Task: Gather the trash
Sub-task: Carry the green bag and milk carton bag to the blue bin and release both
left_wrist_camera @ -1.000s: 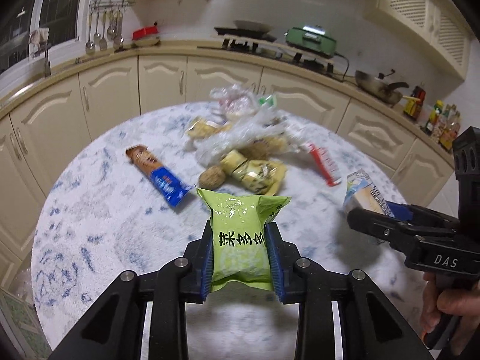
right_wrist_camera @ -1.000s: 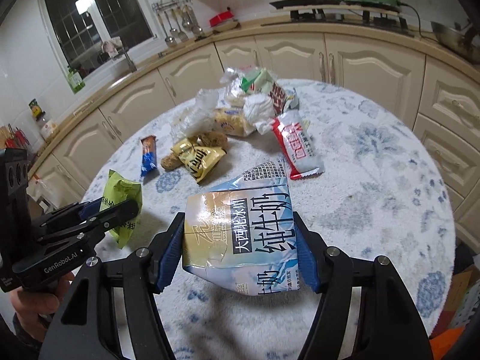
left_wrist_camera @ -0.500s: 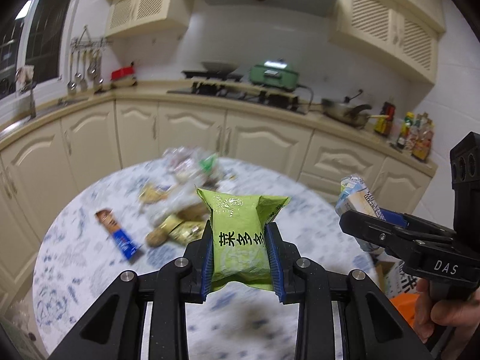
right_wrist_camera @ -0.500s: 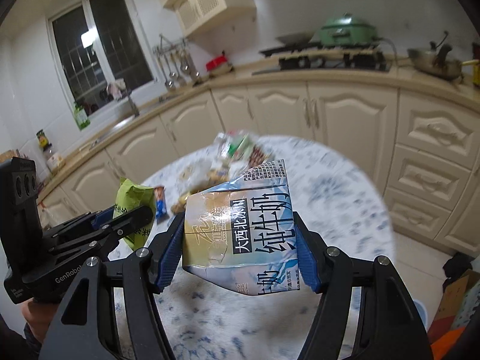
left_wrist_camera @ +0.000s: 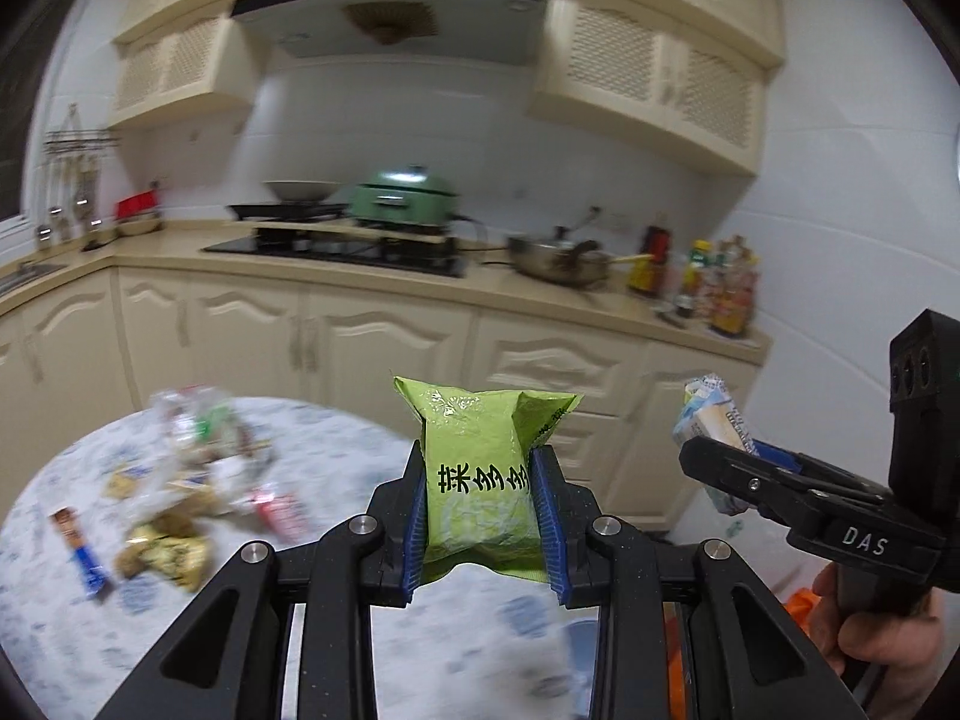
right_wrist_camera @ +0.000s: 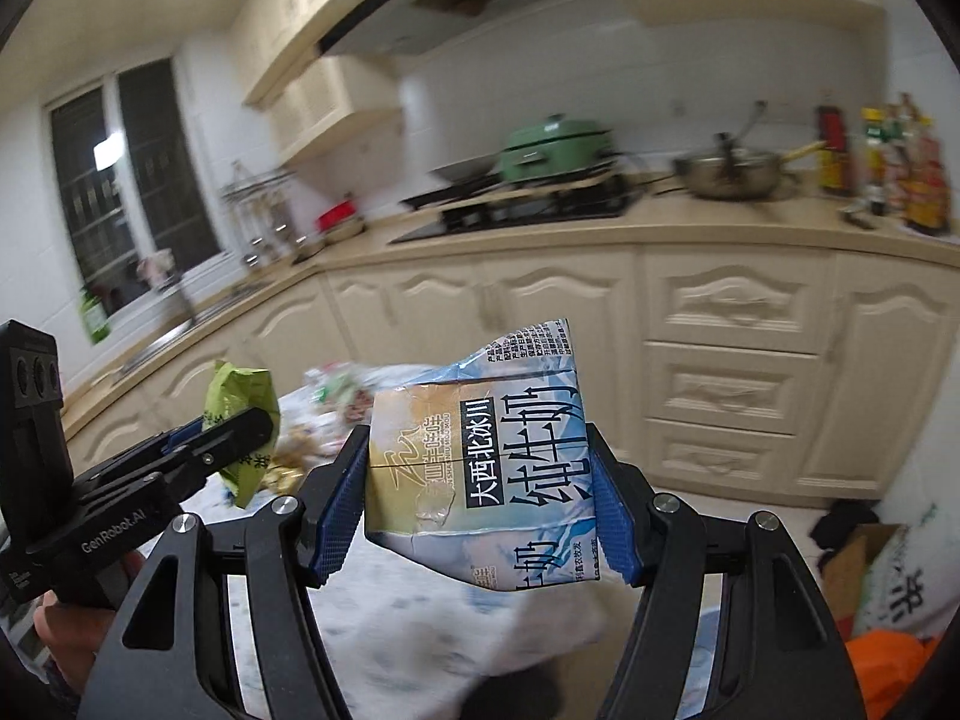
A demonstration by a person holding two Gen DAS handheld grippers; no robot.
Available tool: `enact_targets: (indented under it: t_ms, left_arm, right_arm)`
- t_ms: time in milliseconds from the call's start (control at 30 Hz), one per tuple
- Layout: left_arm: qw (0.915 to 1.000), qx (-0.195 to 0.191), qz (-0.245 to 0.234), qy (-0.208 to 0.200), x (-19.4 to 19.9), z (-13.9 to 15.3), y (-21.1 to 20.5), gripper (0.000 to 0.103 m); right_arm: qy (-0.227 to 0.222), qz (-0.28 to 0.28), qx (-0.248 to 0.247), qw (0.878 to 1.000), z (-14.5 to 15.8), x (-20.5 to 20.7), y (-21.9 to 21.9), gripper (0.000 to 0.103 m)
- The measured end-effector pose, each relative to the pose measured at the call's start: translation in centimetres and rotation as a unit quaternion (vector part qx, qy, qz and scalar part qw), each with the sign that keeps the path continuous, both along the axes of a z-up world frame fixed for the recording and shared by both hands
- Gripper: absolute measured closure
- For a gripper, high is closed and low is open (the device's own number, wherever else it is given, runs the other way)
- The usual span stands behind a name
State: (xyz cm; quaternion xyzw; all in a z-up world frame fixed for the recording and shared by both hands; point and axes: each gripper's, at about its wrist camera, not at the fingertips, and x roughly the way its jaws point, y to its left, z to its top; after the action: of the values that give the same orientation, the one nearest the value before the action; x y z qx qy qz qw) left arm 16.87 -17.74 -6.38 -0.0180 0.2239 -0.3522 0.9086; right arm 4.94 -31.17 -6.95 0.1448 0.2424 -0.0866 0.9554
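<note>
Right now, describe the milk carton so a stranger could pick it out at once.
Start at the round table with the blue-flowered cloth, then look above its near edge, where two black grippers are raised side by side. The milk carton is clamped in the right gripper. Unlike the green snack packet in the left gripper, it is a crumpled blue-and-white box with large dark lettering.

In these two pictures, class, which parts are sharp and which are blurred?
Left wrist view: the green packet is sharp, the table and its litter smeared. Right wrist view: the milk carton is crisp, the cabinets blurred and bowed.
</note>
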Motion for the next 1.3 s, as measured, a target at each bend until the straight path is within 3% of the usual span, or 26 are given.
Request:
enact_targets:
  t_ms: [333, 700, 1067, 1133, 1200, 1233, 1267, 1300]
  left_arm:
    - [0.9921, 0.015, -0.114, 0.051, -0.5, -3.3, -11.7, 0.075]
    - [0.9705, 0.105, -0.166, 0.139, 1.8, -10.4, -24.0, 0.075]
    - [0.9449, 0.181, -0.179, 0.205, 7.5, -17.1, -35.1, 0.074]
    - [0.9406, 0.195, -0.18, 0.212, 8.5, -18.3, -36.7, 0.071]
    - [0.9352, 0.213, -0.179, 0.219, 9.1, -19.5, -38.3, 0.053]
    - [0.9327, 0.223, -0.175, 0.222, 9.5, -20.1, -39.0, 0.046]
    - [0.9329, 0.227, -0.171, 0.222, 9.6, -20.5, -39.2, 0.035]
    - [0.9336, 0.227, -0.168, 0.221, 9.6, -20.9, -39.6, 0.031]
  right_arm:
    - [0.024, -0.123, 0.026, 0.992, -2.3, -8.1, -9.8, 0.036]
    - [0.074, -0.2, 0.116, 0.97, -11.3, -12.2, -18.6, 0.036]
    - [0.13, -0.222, 0.207, 0.944, -21.4, -11.8, -24.4, 0.036]
    - [0.138, -0.226, 0.218, 0.939, -22.7, -11.5, -25.1, 0.034]
    - [0.149, -0.228, 0.226, 0.935, -23.8, -11.2, -25.7, 0.032]
    - [0.154, -0.23, 0.23, 0.933, -24.3, -11.2, -25.9, 0.024]
    - [0.158, -0.232, 0.236, 0.93, -24.8, -11.1, -26.1, 0.021]
    - [0.162, -0.234, 0.24, 0.928, -25.2, -11.1, -26.3, 0.019]
